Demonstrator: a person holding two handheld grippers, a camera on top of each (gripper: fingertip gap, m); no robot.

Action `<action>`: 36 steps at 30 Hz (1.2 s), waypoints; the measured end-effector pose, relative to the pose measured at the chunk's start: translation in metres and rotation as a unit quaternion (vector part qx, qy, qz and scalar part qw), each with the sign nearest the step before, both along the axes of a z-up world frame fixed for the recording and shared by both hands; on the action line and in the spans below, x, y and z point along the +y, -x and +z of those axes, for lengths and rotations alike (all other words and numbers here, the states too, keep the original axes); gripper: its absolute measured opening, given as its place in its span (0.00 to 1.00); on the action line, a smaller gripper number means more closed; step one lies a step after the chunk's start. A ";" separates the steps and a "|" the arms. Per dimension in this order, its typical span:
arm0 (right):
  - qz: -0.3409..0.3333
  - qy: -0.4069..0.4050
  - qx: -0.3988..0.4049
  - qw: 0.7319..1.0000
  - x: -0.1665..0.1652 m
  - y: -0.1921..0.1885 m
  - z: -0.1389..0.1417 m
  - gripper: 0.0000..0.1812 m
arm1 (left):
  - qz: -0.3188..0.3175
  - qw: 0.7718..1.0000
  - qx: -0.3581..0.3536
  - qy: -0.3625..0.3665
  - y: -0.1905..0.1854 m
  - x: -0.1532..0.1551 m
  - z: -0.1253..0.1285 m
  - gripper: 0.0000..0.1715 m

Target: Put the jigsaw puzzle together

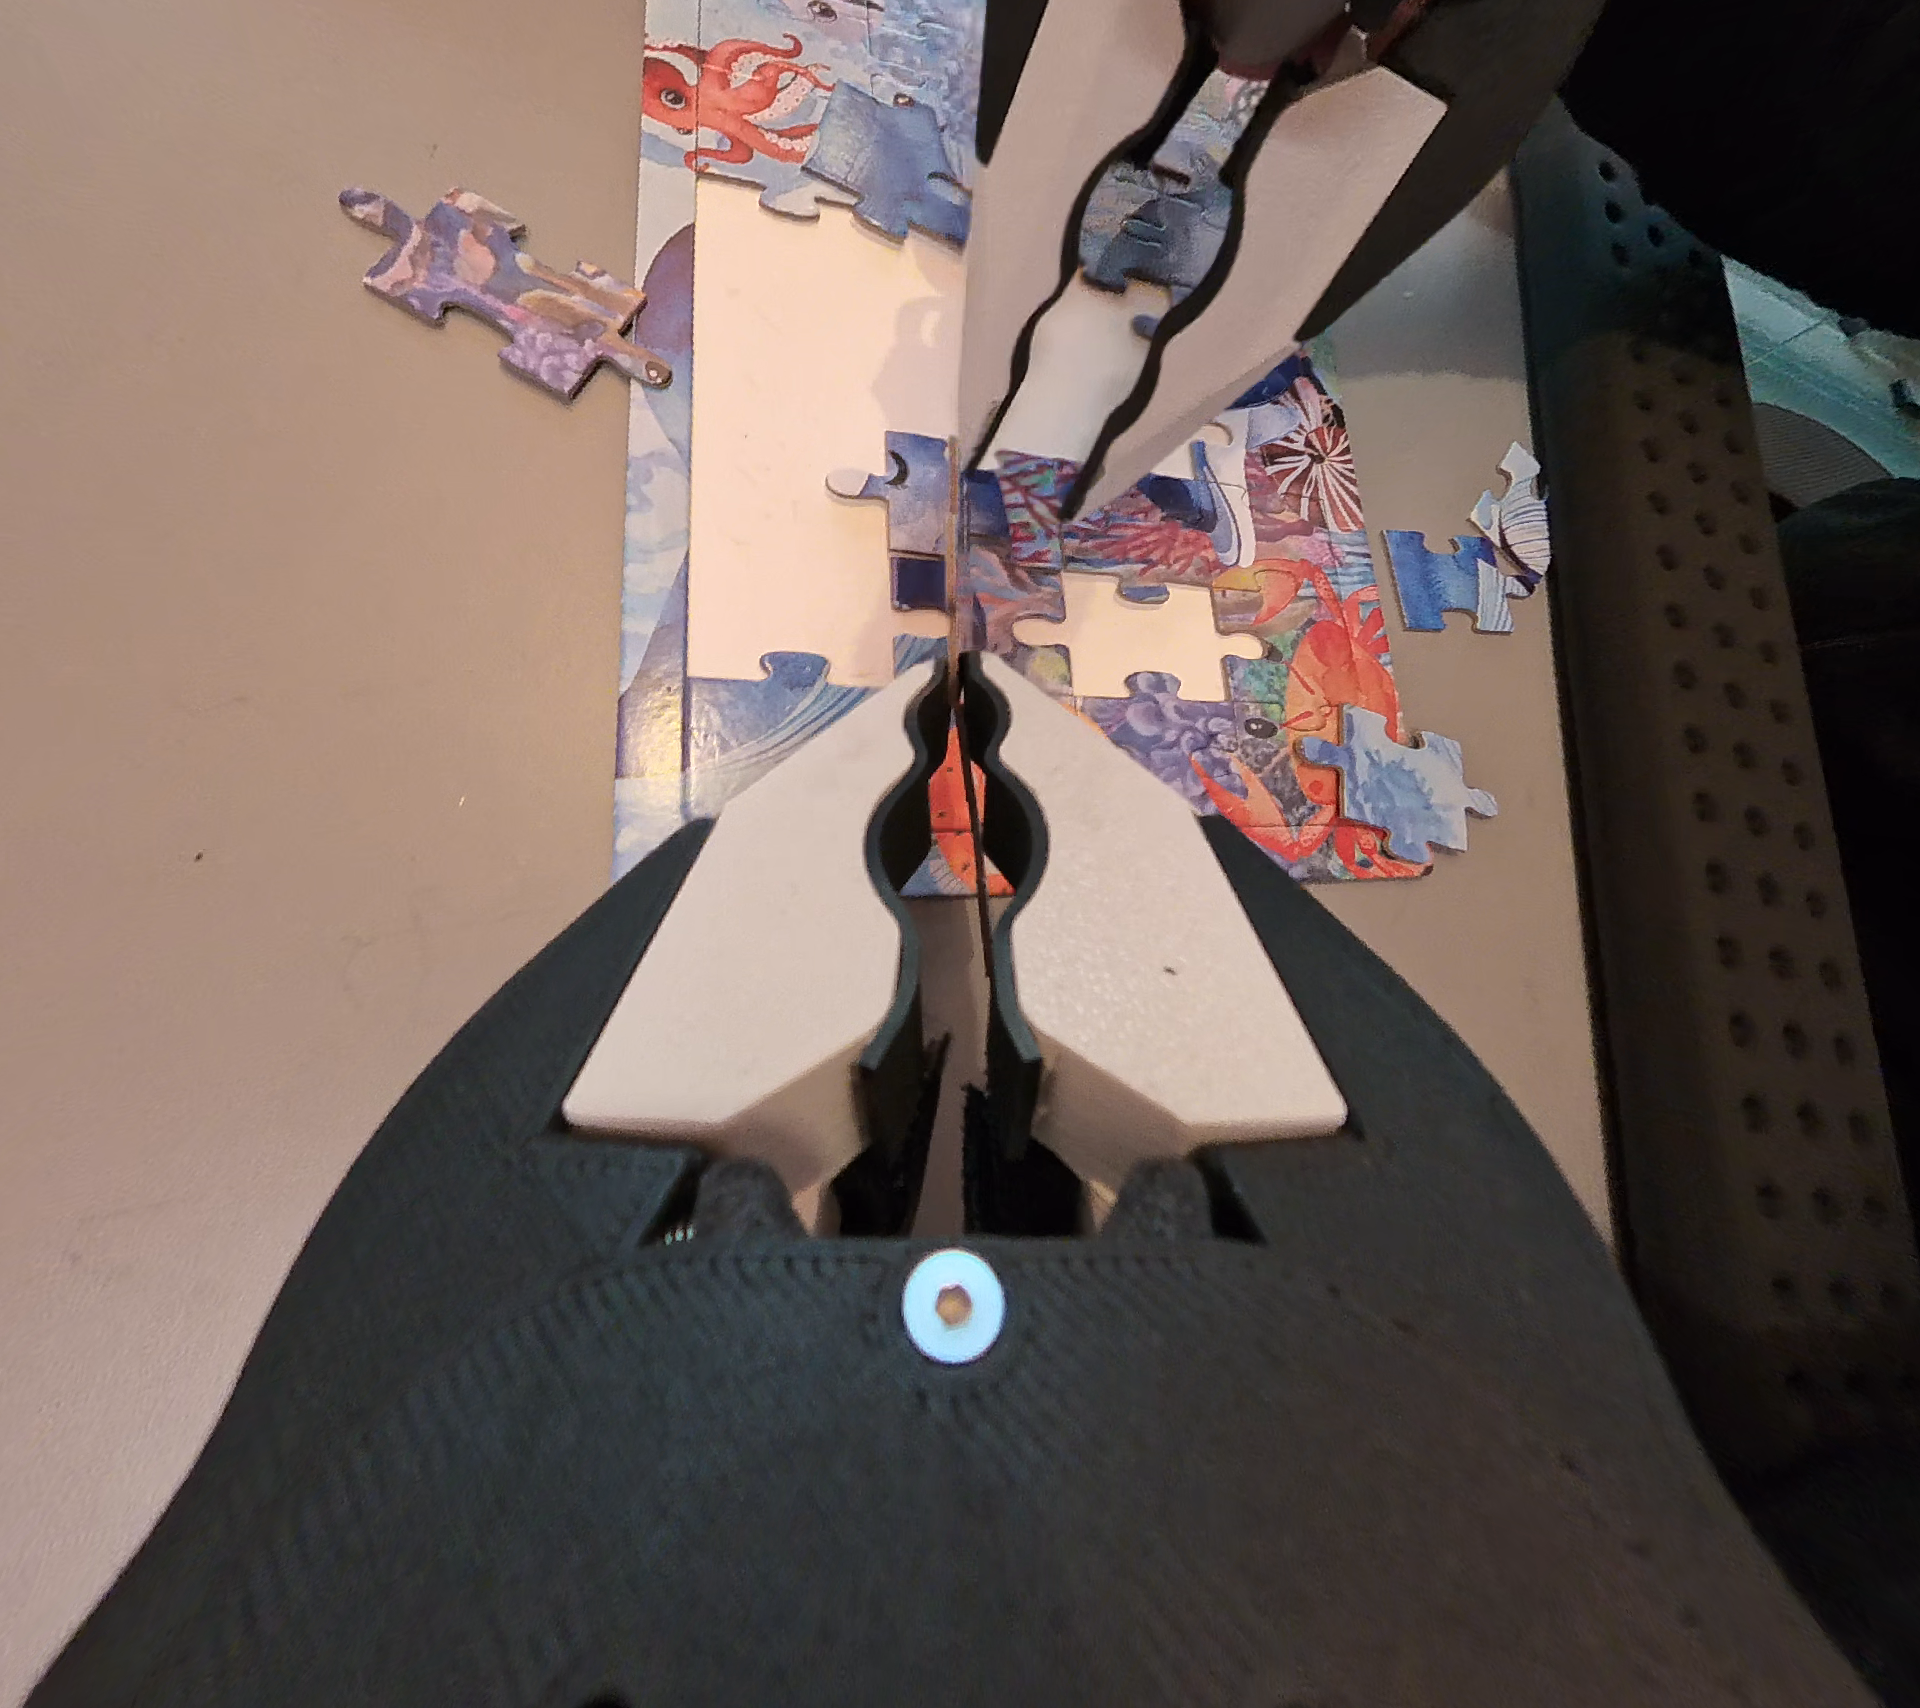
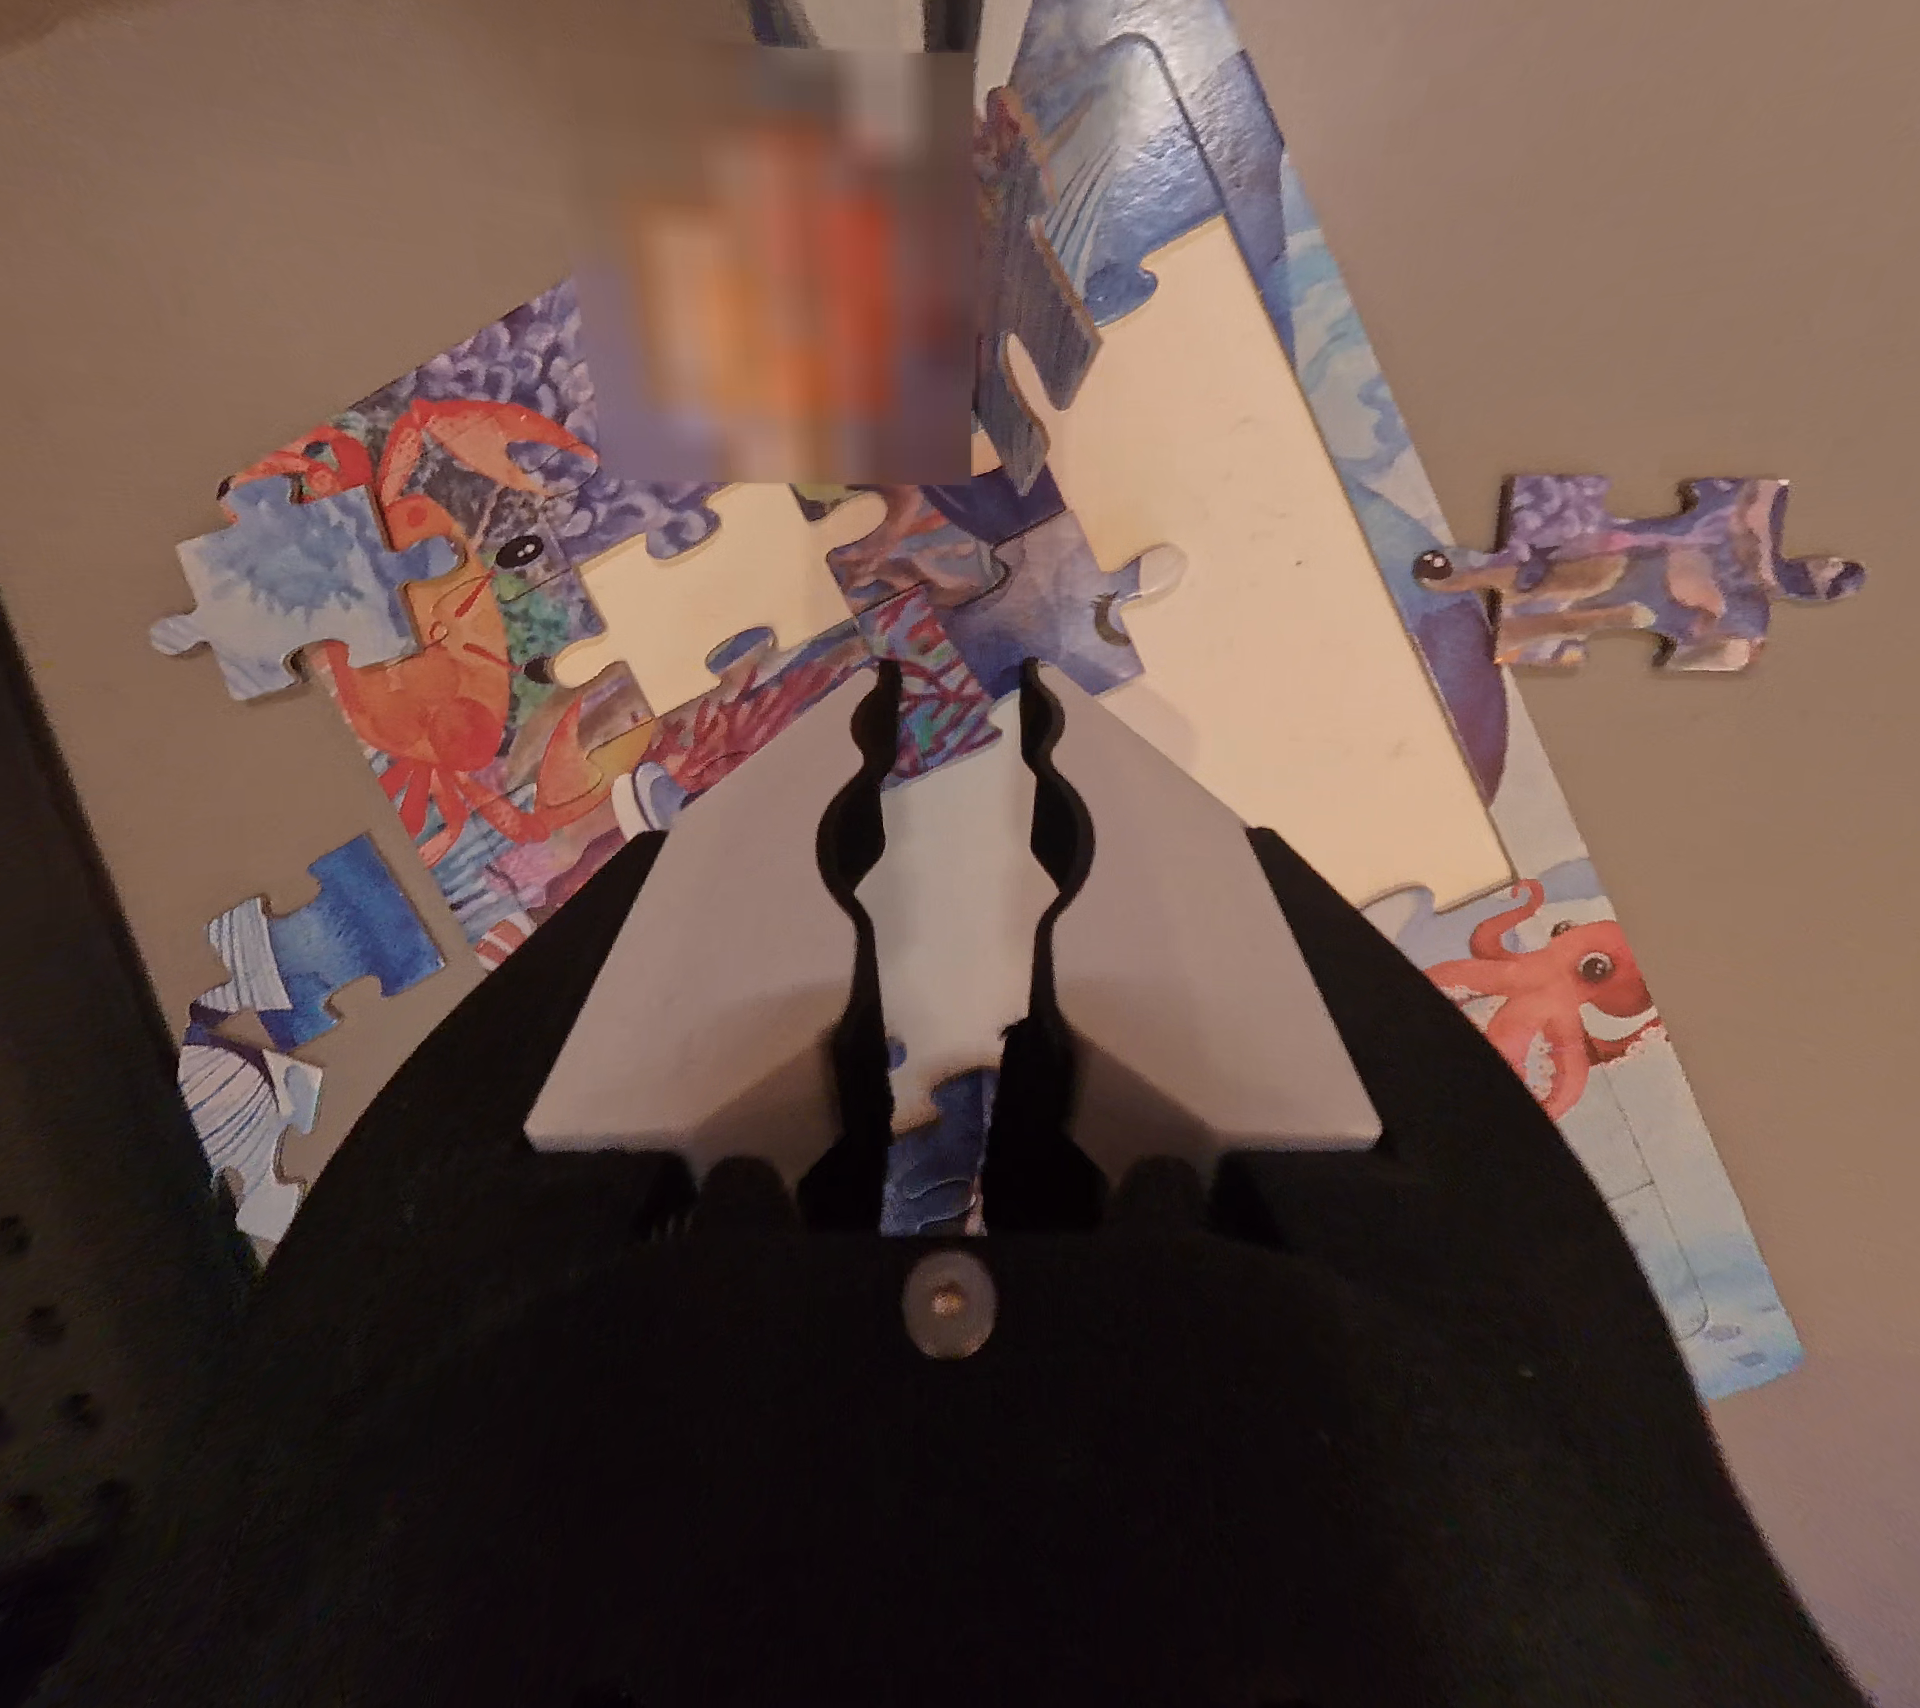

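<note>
Puzzle tray (image 1: 657, 515) lies flat on the desk (image 1: 260, 723), partly filled, with loose pieces (image 1: 499, 287) beside it. One piece (image 1: 953, 546) is held on edge in the left gripper (image 1: 951, 671), jaws pinched on it, above the bare middle. The right gripper (image 2: 956, 682), jaws narrowly apart and empty, hovers over laid pieces. The held piece should be tilted flat and its tabs matched before it is pressed in.

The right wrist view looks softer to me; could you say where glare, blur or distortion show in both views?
Right wrist view: glare on the tray rim, a mosaic patch mid-frame, dim lower half. Left wrist view: sharper, brighter, fisheye bending at the edges.
</note>
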State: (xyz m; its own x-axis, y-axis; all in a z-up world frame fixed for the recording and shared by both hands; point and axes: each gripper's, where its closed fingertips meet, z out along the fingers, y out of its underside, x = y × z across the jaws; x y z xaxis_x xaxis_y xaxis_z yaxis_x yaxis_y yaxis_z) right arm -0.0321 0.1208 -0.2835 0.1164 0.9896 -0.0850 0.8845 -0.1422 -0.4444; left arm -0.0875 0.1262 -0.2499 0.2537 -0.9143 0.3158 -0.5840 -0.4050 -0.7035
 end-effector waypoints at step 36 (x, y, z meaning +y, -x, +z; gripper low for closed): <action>-0.008 -0.051 0.050 0.997 0.020 0.005 -0.001 0.17 | 0.020 0.999 0.032 0.007 0.011 0.004 -0.009 0.00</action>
